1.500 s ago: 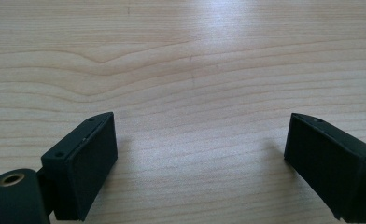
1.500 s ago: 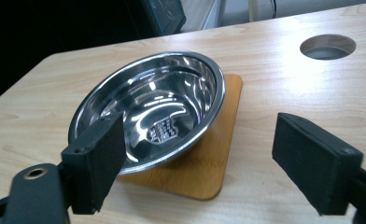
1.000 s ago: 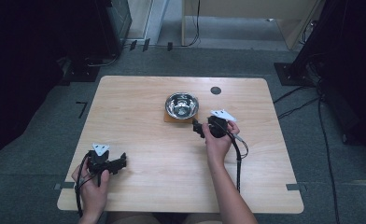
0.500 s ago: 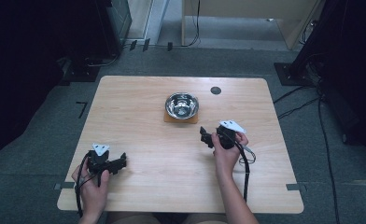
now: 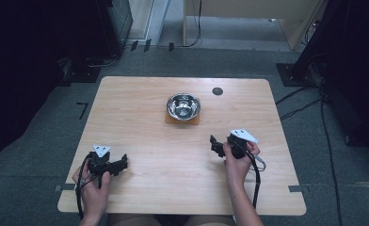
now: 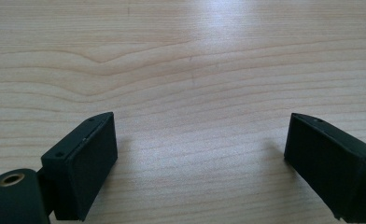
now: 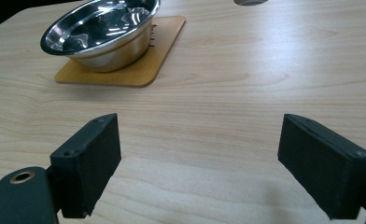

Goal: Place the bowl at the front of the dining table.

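Right gripper (image 5: 216,145) pulled back from bowl (image 5: 183,105) toward 5 o'clock, jaws wide, empty, left gripper (image 5: 121,163) unmoved, jaws wide, empty

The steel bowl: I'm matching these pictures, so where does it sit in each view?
High view: steel bowl on a mat, upper centre of the table.
Right gripper view: upper left, beyond the open jaws.
Left gripper view: bare wood between the jaws.
Shared landmark: the mat.
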Demonstrator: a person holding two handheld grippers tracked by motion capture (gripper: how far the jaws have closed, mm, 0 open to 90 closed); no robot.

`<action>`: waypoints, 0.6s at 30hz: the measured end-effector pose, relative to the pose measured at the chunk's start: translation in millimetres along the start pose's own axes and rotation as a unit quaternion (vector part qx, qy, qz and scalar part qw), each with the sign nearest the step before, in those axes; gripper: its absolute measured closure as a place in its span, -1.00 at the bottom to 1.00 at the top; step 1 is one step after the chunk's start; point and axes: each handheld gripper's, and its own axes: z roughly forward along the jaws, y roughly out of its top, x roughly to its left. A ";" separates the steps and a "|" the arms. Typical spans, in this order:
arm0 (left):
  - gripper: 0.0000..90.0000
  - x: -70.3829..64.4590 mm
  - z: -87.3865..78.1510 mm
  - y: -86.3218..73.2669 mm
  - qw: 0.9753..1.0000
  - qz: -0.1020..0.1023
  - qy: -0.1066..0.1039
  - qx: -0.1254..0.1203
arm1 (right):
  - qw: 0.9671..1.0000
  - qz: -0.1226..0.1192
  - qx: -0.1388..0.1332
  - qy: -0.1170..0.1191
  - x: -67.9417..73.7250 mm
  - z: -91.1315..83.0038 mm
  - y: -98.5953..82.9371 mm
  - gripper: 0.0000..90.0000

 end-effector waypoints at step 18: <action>-0.79 0.0 0.0 0.0 1.000 0.000 0.000 0.000 | 1.000 0.005 -0.003 -0.020 -24.6 -30.1 -11.4 -0.71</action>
